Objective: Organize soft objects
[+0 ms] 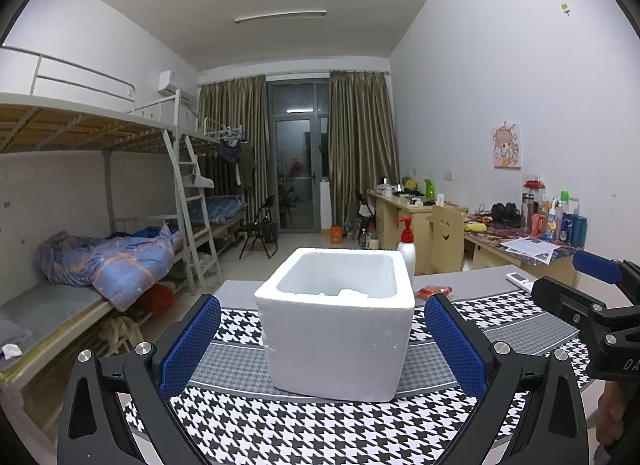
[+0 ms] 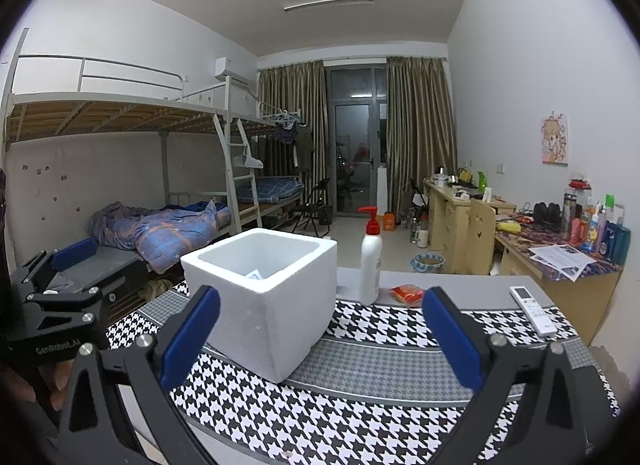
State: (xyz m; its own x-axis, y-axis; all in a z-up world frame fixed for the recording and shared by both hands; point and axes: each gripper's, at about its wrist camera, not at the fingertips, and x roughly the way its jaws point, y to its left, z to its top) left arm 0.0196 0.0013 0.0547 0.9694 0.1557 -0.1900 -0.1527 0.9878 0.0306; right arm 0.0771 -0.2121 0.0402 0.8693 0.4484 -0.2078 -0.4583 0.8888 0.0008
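We note left hand-held gripper (image 1: 322, 339) with fingers apart, nothing between. Right hand-held gripper (image 2: 320, 335) likewise spread, nothing held. White foam box (image 1: 336, 321) upright on houndstooth cloth (image 1: 304, 429) covering table (image 2: 460, 285). Orange soft packet (image 2: 407, 292) on bare table behind cloth, just beside pump bottle (image 2: 370, 261). Remote (image 2: 534, 315) near right edge.

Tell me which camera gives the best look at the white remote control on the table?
The right wrist view: the white remote control lies fully visible on the houndstooth cloth, buttons and screen showing. In the left wrist view only one end of it peeks out behind the black right tool.
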